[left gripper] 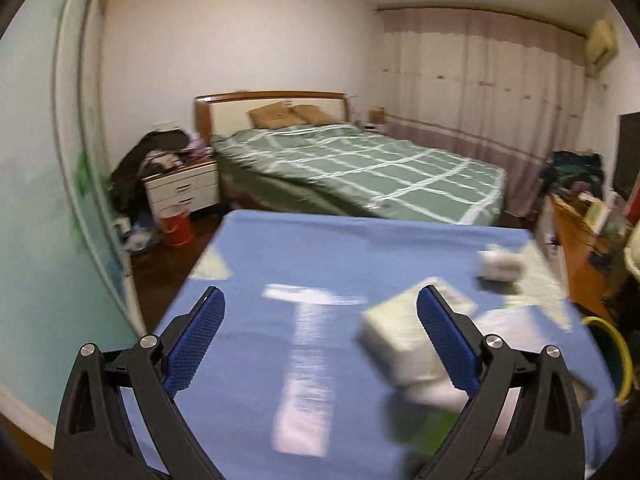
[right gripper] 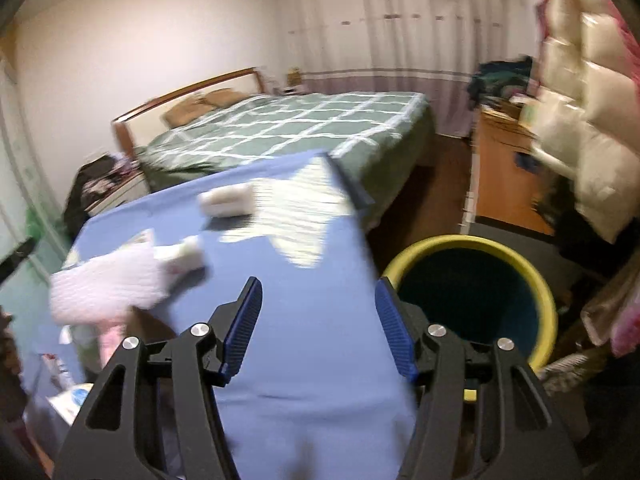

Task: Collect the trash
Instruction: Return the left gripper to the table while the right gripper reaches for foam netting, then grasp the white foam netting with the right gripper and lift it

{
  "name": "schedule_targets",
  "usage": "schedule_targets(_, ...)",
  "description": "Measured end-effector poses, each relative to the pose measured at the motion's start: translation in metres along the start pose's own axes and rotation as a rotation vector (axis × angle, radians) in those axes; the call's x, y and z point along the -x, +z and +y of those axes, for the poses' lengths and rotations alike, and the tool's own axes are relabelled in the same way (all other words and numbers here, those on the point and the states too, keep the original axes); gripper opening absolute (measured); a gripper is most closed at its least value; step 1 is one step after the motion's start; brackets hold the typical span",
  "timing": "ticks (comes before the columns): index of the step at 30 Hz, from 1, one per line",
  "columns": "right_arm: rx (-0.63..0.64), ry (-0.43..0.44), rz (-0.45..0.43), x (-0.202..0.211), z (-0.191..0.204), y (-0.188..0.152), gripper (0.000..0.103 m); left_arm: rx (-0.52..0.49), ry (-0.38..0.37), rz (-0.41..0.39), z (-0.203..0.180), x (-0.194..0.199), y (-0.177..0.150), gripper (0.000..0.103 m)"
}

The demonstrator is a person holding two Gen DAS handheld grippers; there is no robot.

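Beyond both pairs of fingers stood a green-checked bed (left gripper: 360, 168). The blue-covered counter (right gripper: 312, 344) lay under them, a yellow-rimmed bin (right gripper: 548, 300) just right of the right gripper (right gripper: 318, 324). The trash — blurred white paper scraps (right gripper: 104, 284) and a pale box (left gripper: 396, 336) — sat on the counter ahead. The left gripper (left gripper: 320, 336) stood wide apart, empty; the right one half-spread, holding nothing.

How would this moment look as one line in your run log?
left gripper: open, empty | right gripper: open, empty | trash: on blue table | bin: beside table
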State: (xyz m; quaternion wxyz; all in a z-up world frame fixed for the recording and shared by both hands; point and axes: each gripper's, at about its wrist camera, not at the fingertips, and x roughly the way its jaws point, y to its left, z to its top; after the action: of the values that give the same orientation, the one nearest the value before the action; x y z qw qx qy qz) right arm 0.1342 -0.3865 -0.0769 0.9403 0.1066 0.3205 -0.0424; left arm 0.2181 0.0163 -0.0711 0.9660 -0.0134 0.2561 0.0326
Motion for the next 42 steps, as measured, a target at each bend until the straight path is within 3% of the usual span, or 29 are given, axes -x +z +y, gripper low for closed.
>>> schedule_targets(4, 0.077, 0.08, 0.024, -0.004, 0.04, -0.003, 0.056, 0.021, 0.083, 0.023, 0.039, -0.026, -0.017, 0.095)
schedule_targets(8, 0.11, 0.133, 0.061, -0.009, 0.067, -0.006, 0.056, 0.061, 0.078, 0.073, 0.06, -0.042, -0.029, 0.095)
schedule_targets(14, 0.158, 0.165, 0.097, -0.016, 0.095, -0.015, 0.056, 0.019, 0.073, 0.067, 0.046, -0.047, -0.032, 0.095)
schedule_targets(24, 0.222, 0.236, 0.18, -0.062, 0.129, 0.016, 0.056, 0.04, 0.082, 0.062, 0.041, -0.041, -0.024, 0.095)
schedule_targets(28, 0.181, 0.285, 0.291, -0.091, 0.131, 0.018, 0.056, 0.03, 0.092, 0.05, 0.039, -0.04, -0.024, 0.095)
schedule_targets(34, 0.154, 0.303, 0.313, -0.095, 0.131, 0.017, 0.056, 0.034, 0.101, 0.045, 0.04, -0.041, -0.024, 0.095)
schedule_targets(39, 0.156, 0.312, 0.313, -0.093, 0.134, 0.018, 0.019, 0.038, 0.102, 0.045, 0.041, -0.04, -0.024, 0.095)
schedule_targets(42, 0.154, 0.313, 0.291, -0.086, 0.135, 0.021, 0.02, 0.043, 0.105, 0.041, 0.043, -0.04, -0.024, 0.095)
